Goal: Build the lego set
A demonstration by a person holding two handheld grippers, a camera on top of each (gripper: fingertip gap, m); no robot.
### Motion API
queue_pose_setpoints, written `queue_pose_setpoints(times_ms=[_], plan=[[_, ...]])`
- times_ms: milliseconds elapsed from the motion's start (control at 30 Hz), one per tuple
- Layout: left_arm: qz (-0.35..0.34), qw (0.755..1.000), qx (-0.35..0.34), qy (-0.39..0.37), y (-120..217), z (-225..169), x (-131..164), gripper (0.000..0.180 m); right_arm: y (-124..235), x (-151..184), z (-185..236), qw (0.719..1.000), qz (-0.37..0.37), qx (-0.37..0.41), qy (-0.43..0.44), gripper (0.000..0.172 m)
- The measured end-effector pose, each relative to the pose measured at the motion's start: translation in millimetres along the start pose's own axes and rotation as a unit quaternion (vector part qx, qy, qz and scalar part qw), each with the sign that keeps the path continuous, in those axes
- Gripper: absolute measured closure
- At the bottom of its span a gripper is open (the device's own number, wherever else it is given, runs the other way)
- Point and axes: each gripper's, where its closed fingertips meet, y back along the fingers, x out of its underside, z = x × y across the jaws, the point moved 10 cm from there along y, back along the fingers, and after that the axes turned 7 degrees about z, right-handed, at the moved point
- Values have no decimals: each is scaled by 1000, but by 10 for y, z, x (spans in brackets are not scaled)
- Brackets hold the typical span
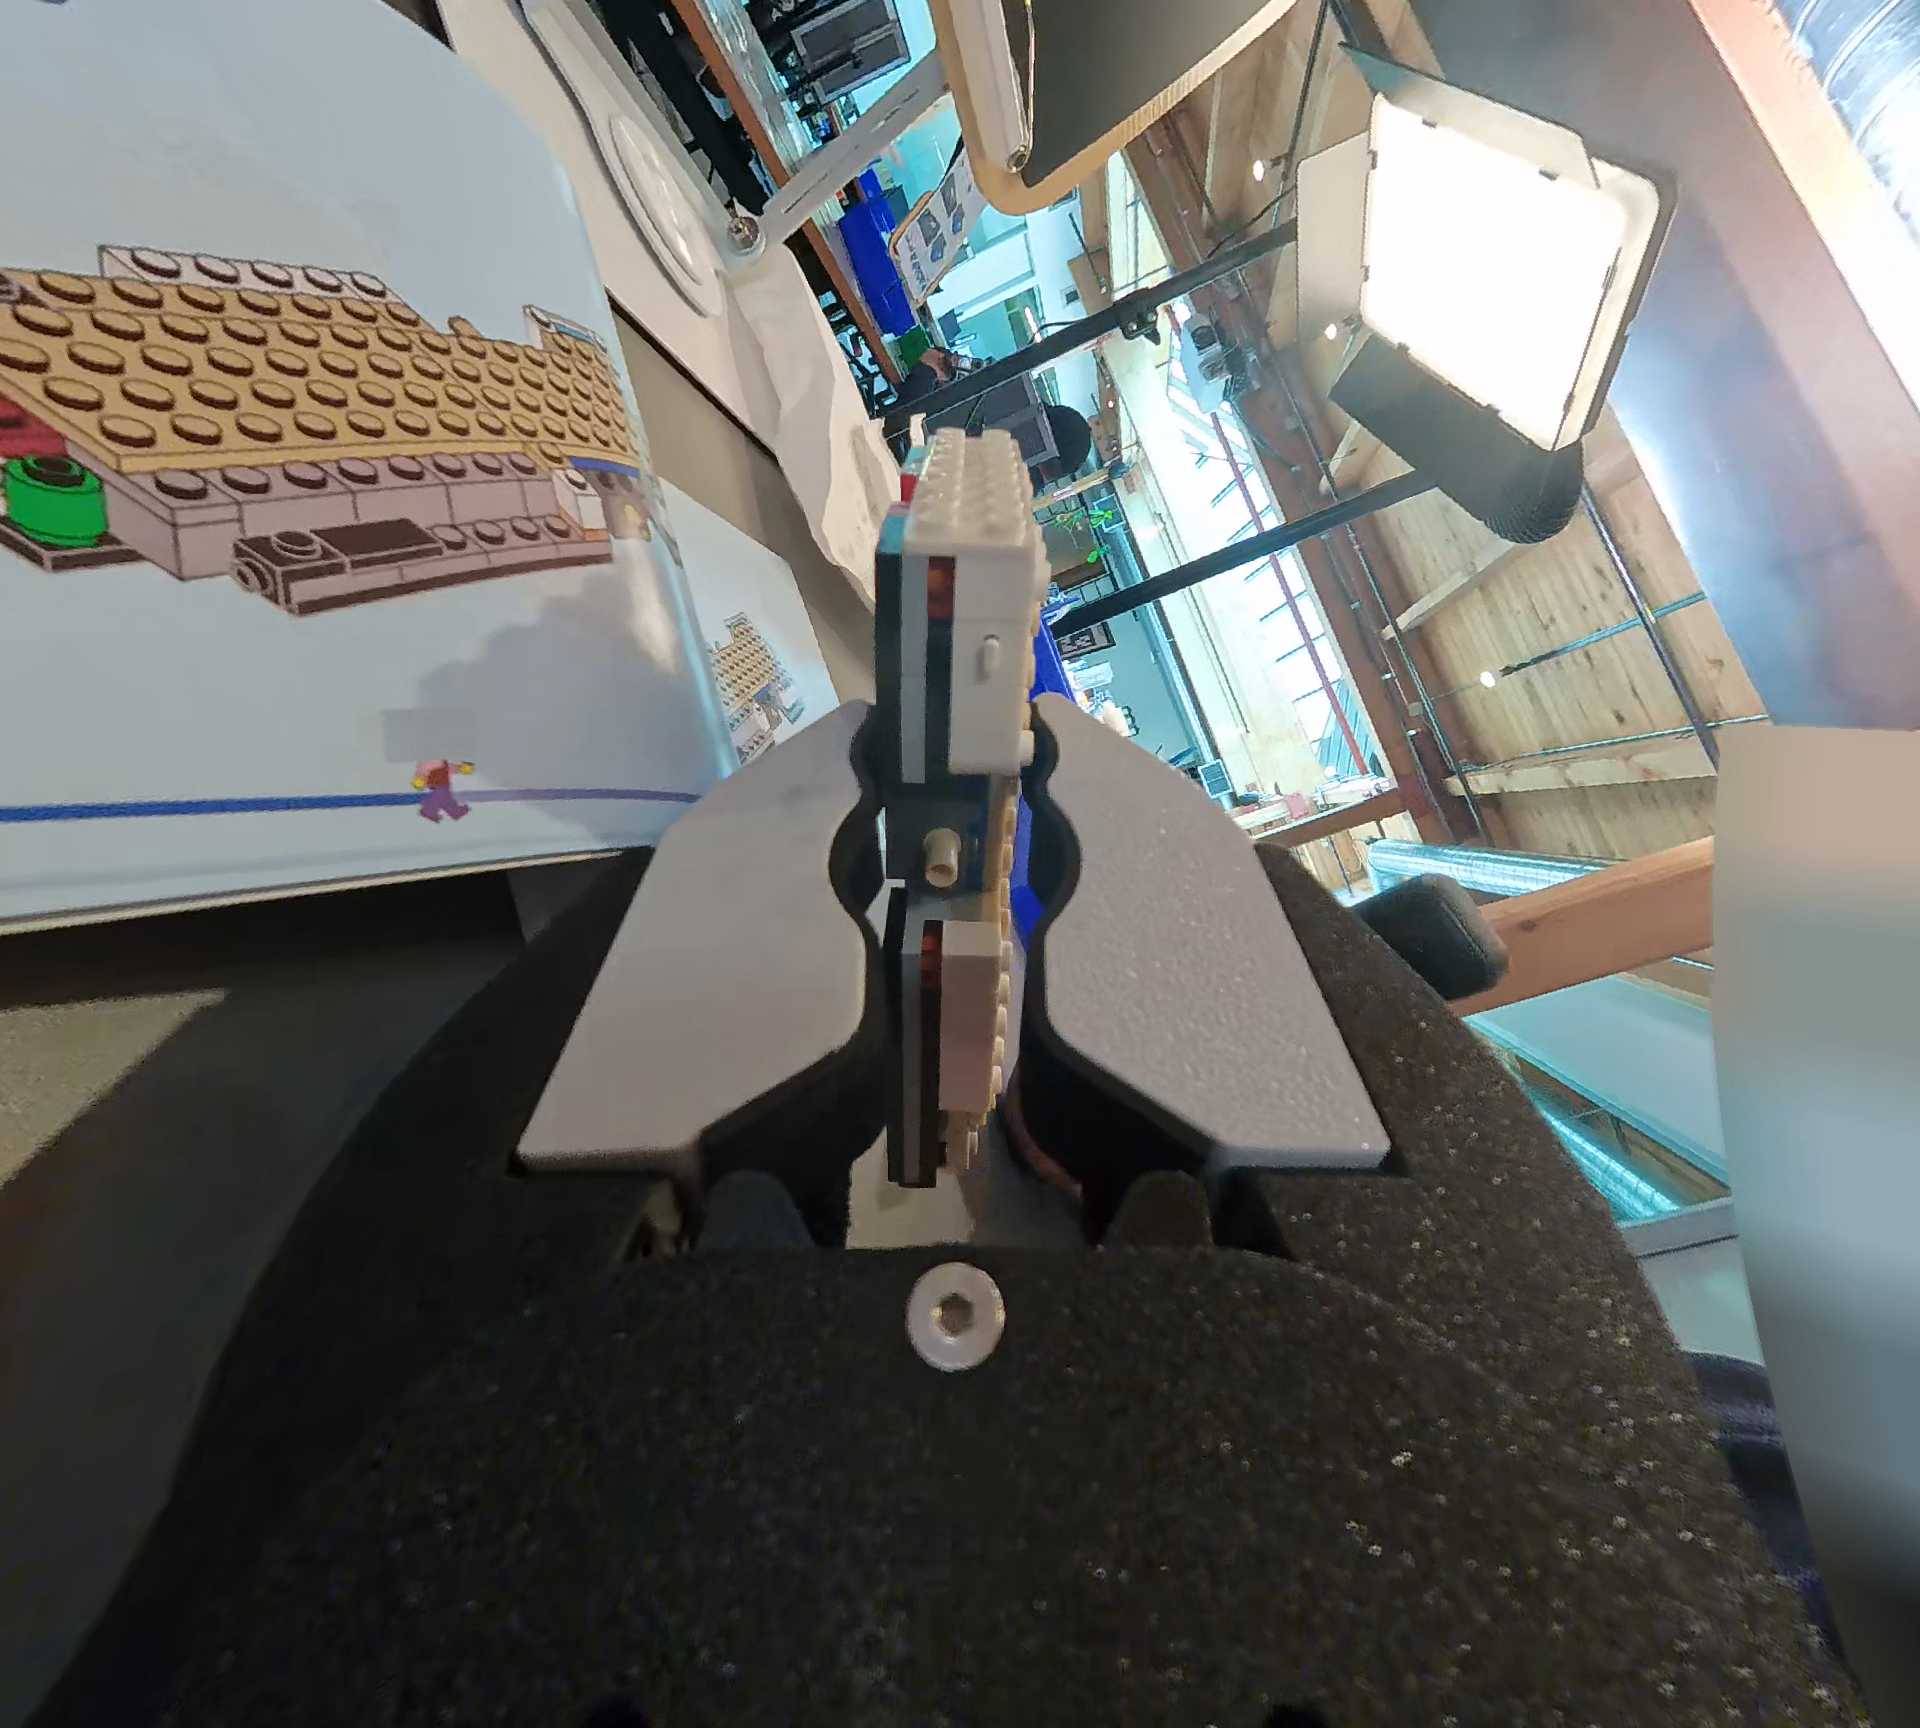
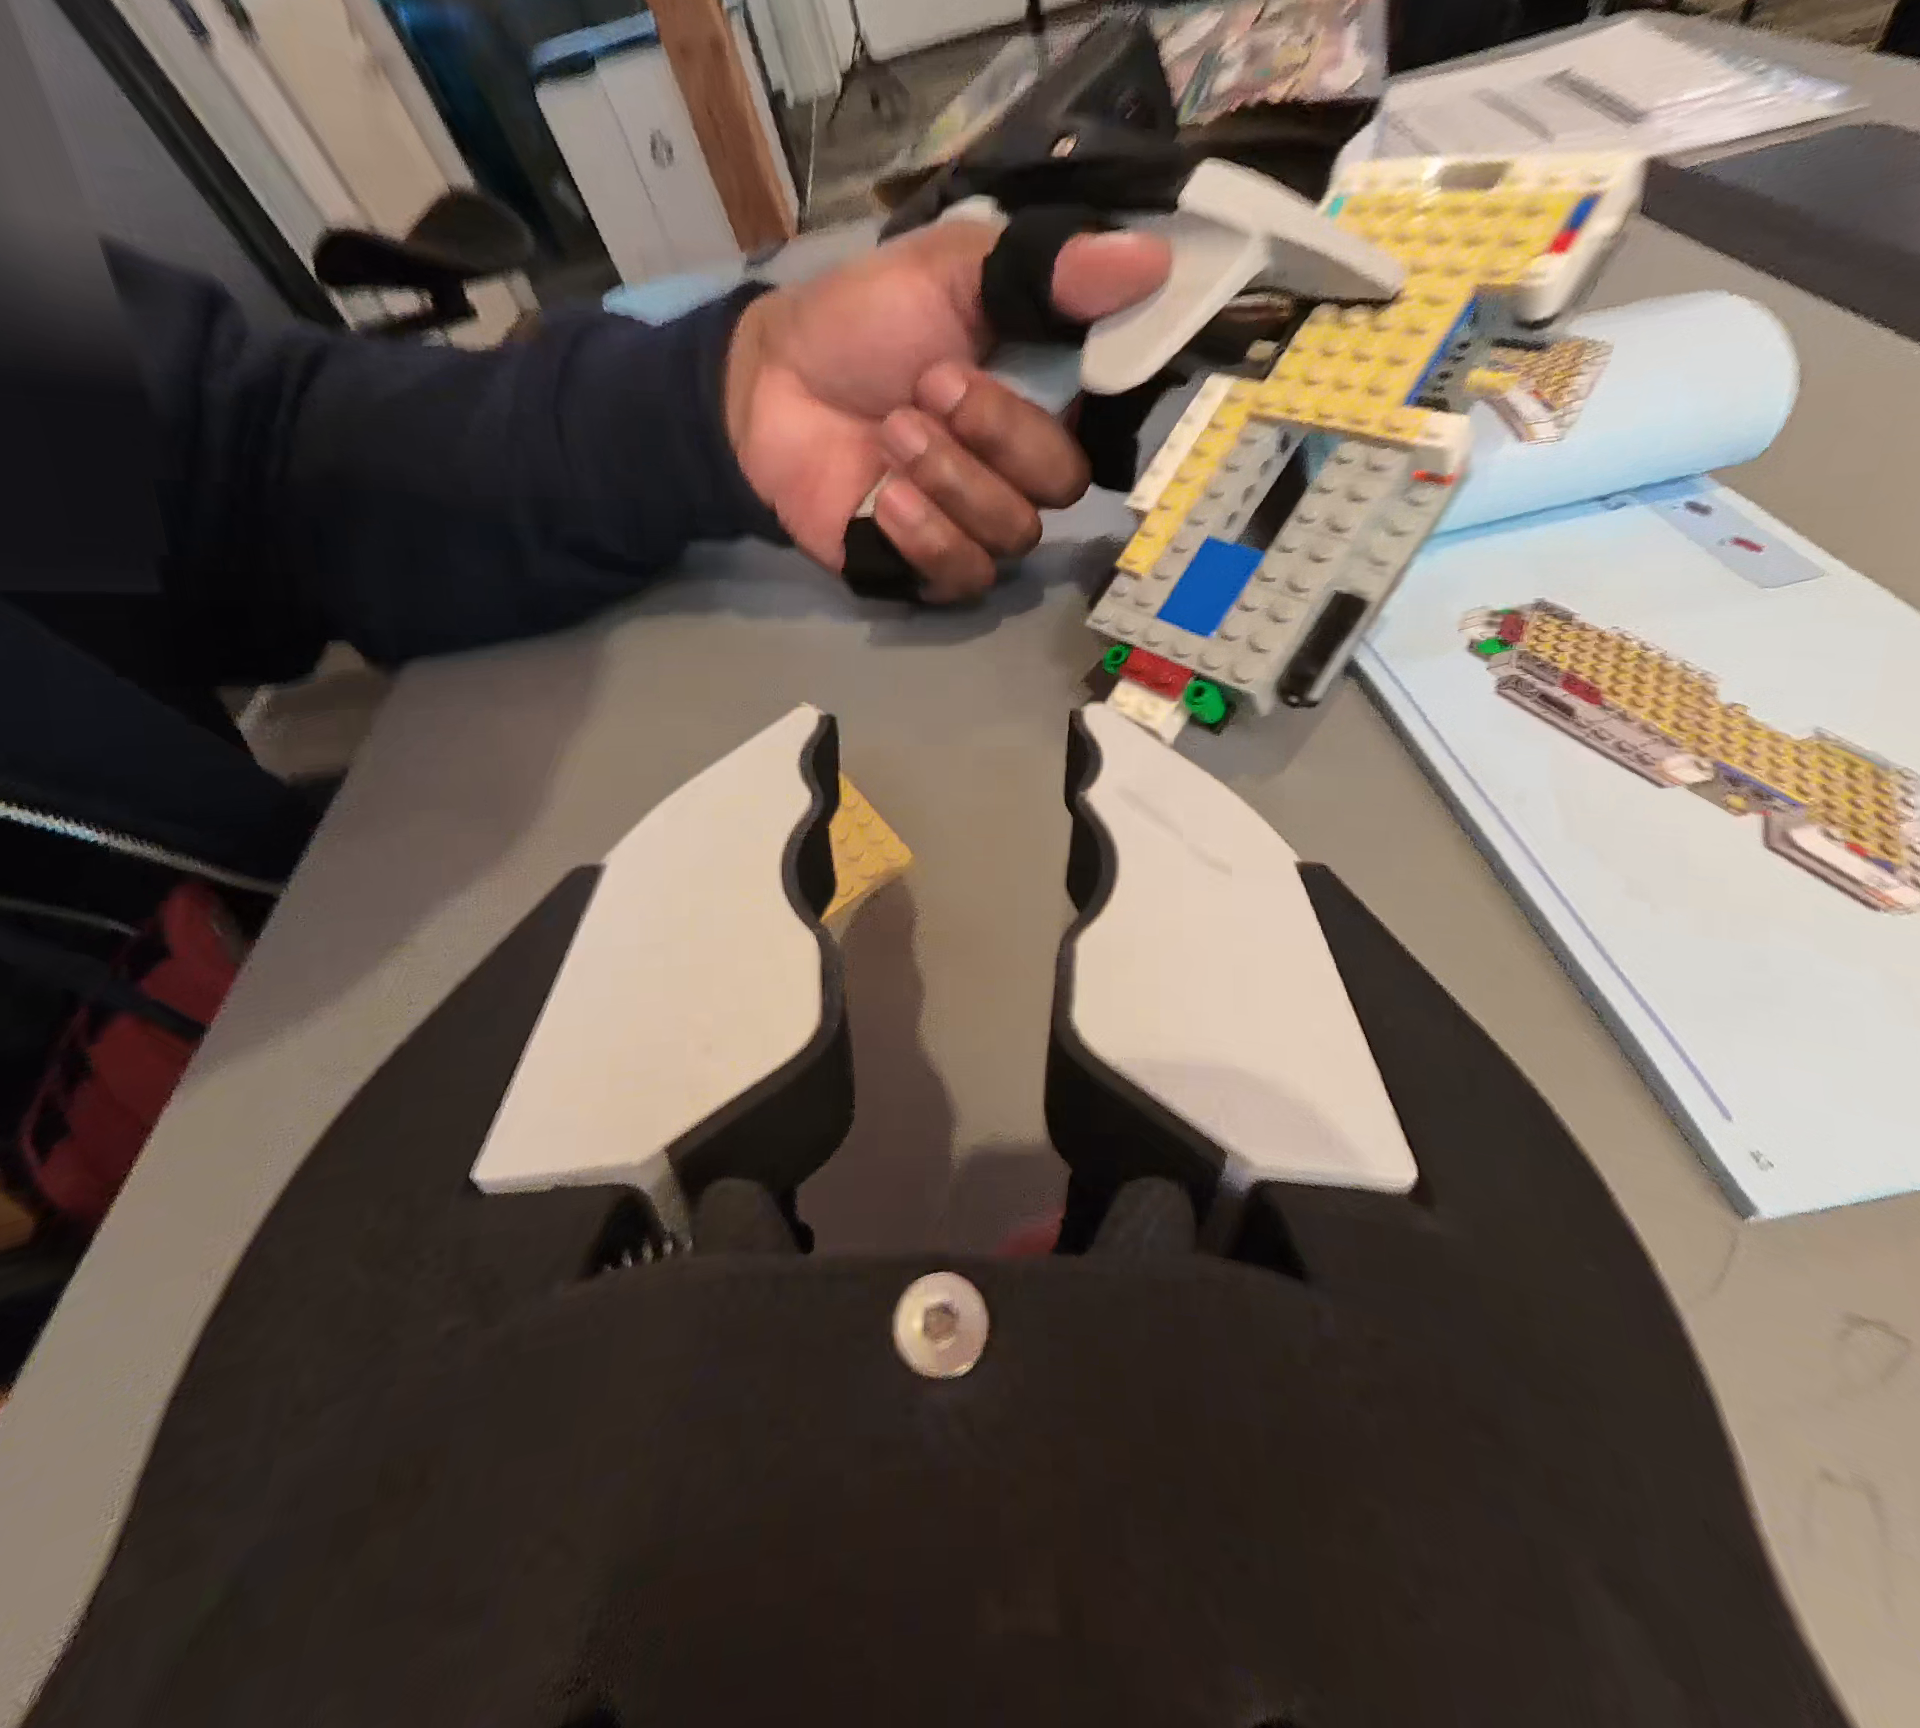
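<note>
My left gripper (image 1: pixel 951 722) is shut on a long brick model (image 1: pixel 977 577), which I see edge-on with white, dark and tan layers, held up in the air. In the right wrist view a person's hand (image 2: pixel 894 390) holds that gripper (image 2: pixel 1247 265), which is clamped on the far part of the tan, grey and blue model (image 2: pixel 1309 473). The model's near end, with red and green pieces, is close to the grey table (image 2: pixel 623 743). My right gripper (image 2: pixel 948 733) is open and empty above the table. A small yellow plate (image 2: pixel 864 847) lies on the table, partly hidden behind its left finger.
An open light-blue instruction booklet (image 2: pixel 1662 899) lies right of the model and also shows in the left wrist view (image 1: pixel 312 431). White papers (image 2: pixel 1610 89) lie at the far right. A bright lamp panel (image 1: pixel 1486 276) stands on a pole. A red bag (image 2: pixel 125 1055) sits below the table's left edge. The tips of one gripper are about 15 cm away from the tips of the other. The left gripper is farther from the small yellow plate (image 2: pixel 864 847), some 20 cm, than the right, some 8 cm.
</note>
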Motion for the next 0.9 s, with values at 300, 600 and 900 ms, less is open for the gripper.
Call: queue_pose_setpoints(times_ms=[300, 600, 900], plan=[[7, 1000, 2, 3, -24, 15, 18, 157, -390, -34, 154, 987, 123, -69, 76, 120], [12, 1000, 4, 1, -36, 8, 28, 157, -564, 10, 198, 970, 206, -72, 107, 113], [14, 1000, 5, 2, -39, 7, 30, 157, -687, 66, 241, 950, 274, -47, 141, 117]])
